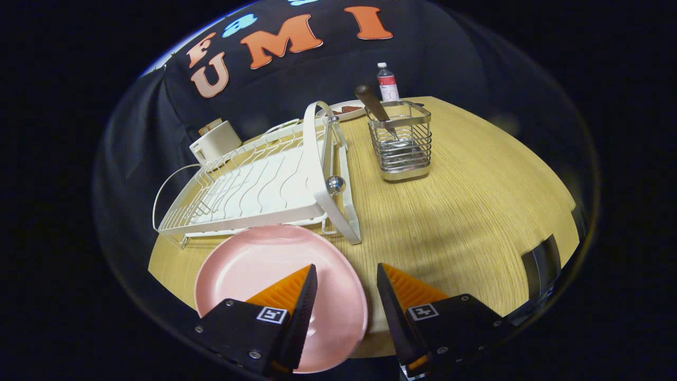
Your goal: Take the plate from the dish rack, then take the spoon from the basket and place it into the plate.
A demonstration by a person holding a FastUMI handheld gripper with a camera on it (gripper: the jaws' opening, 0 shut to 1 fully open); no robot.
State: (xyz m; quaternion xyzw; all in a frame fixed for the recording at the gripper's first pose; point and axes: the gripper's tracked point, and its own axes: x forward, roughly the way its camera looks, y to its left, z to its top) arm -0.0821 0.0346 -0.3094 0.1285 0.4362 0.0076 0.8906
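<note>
Wooden table (476,211), pink plate (254,264) flat beneath parted jaws (empty), spoon (376,110) in basket (404,143) beyond.

Gripper (346,288) fingers parted, nothing between them; left finger over the round pink plate (254,270), which lies flat on the pale wooden table (476,211). Ahead right: bare tabletop up to the steel wire basket (404,143), no obstruction. The dark-handled spoon (373,106) leans out of its top. Ahead left: white wire dish rack (254,185), its raised hoop handle (322,159) beside the basket with a narrow lane between.
</note>
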